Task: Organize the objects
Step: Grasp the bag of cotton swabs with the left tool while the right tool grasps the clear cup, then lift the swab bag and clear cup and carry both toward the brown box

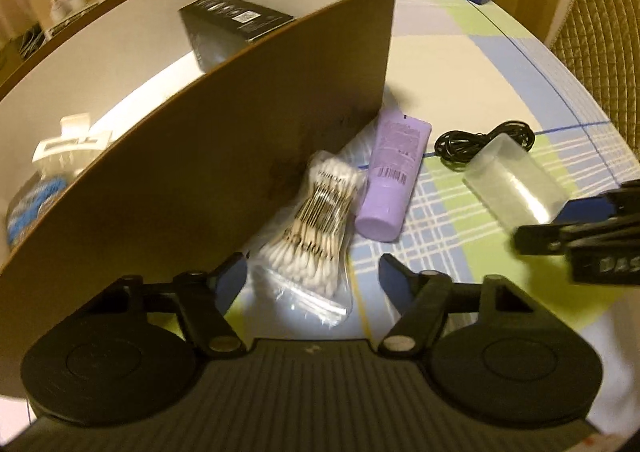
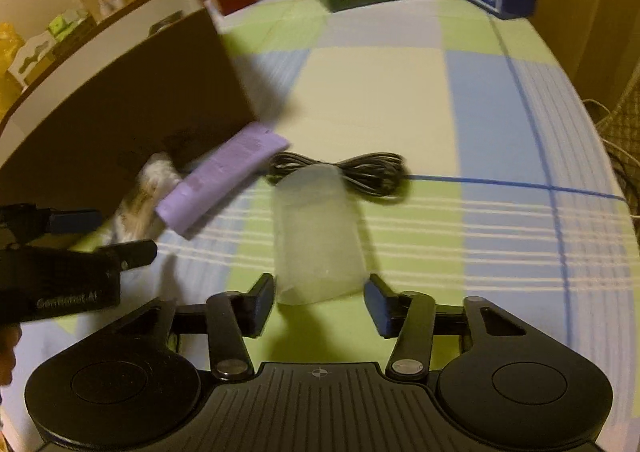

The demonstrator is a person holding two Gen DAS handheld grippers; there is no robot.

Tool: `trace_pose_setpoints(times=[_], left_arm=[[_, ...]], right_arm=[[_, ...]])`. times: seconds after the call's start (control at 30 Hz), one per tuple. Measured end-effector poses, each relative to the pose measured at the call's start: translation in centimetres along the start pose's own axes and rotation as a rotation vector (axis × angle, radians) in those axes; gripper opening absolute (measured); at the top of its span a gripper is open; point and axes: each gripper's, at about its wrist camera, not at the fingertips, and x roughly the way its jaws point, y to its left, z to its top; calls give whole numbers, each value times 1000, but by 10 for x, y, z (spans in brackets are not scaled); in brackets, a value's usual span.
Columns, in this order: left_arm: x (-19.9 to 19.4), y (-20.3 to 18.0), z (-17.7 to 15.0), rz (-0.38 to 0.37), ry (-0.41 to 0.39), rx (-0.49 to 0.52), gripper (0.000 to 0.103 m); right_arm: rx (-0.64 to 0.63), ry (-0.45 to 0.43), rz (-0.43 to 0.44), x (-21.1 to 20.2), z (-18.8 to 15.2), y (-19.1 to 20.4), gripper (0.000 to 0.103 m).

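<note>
Both grippers are spread wide and empty: the left gripper (image 1: 312,276) hangs over the bag of cotton swabs (image 1: 316,220), the right gripper (image 2: 319,302) just short of the clear plastic case (image 2: 318,236). That case looks slick and could squirt out if pinched off-centre. Farther off lie the purple tube (image 1: 390,180) and black cable (image 2: 352,170). The brown box (image 1: 248,140) on the left holds a black carton (image 1: 236,18), a white clip (image 1: 72,144) and a blue-labelled item.
</note>
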Motion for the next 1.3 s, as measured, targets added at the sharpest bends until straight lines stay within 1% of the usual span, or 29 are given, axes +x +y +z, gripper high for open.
trace_pose_setpoints(times=[0.03,0.07,0.1,0.13,0.17,0.2,0.27,0.33,0.4,0.43,0.47,0.5,0.53,0.6,0.7,0.77,0.8,0.83,0.87,0.9,0.93,1.0,1.03,1.07,1.17,1.23,1.3], left_arm=[[4,-1,0,-1,2,10,53],[7,-2,0,-6,12,15,47],[9,-1,0,-11,5,9,43],[8,-1,0,-21,-1,5,33],[8,-2,-1,-21,-1,5,28],[6,-2,-2,-21,3,5,25],[2,-3,-6,-26,11,4,14],[-4,-2,-12,-35,31,-9,13],[-12,1,-21,-39,47,-30,13],[-16,2,-26,-39,53,-38,13],[-21,4,-33,-36,60,-49,13],[-24,6,-38,-32,67,-58,13],[-28,8,-43,-29,72,-67,13],[-35,9,-50,-30,82,-73,15],[-41,8,-54,-35,78,-47,23],[-43,5,-53,-29,65,-3,34],[-44,4,-52,-21,55,14,36],[-45,3,-49,-19,42,33,40],[-47,3,-48,-19,31,46,43],[-48,2,-46,-16,19,60,44],[-49,1,-44,-14,7,80,47],[-50,-3,-40,-18,-8,122,55],[-49,-5,-38,-19,-16,144,63],[-48,-6,-37,-20,-22,168,64],[-38,-13,-34,-24,-15,253,64],[-29,-15,-32,-34,0,281,64],[-21,-16,-30,-42,14,287,63]], right_arm=[[3,-3,-1,-2,0,-4,43],[9,-5,-1,-4,-2,-8,41],[16,-7,-2,-6,-3,-11,39],[19,-9,0,-8,-4,-14,36],[18,-9,8,-9,-6,-16,32],[14,-9,11,-11,-6,-17,30],[-1,-7,13,-14,-8,-16,28],[-13,-9,30,-18,-10,-15,29],[-30,-31,42,-25,-11,-15,34],[-47,-41,36,-26,-12,-14,43],[-70,-56,23,-29,-11,-13,58],[-92,-76,15,-31,-10,-13,63],[-116,-98,14,-32,-8,-12,64],[-176,-114,20,-32,-3,-9,65],[-288,-132,18,-23,2,0,65],[-362,-133,14,-15,2,6,65],[-384,-129,11,-9,1,7,65],[-395,-121,2,-4,1,8,64],[-402,-122,2,-2,0,9,55],[-403,-125,6,-2,-1,9,52],[-399,-124,7,-2,-3,8,52],[-385,-108,16,-7,-8,8,52],[-376,-101,19,-9,-10,9,51],[-363,-93,19,-12,-14,10,51],[-292,-69,13,-23,-25,9,51],[-235,-50,27,-31,-33,7,52],[-190,-32,45,-39,-41,5,52]])
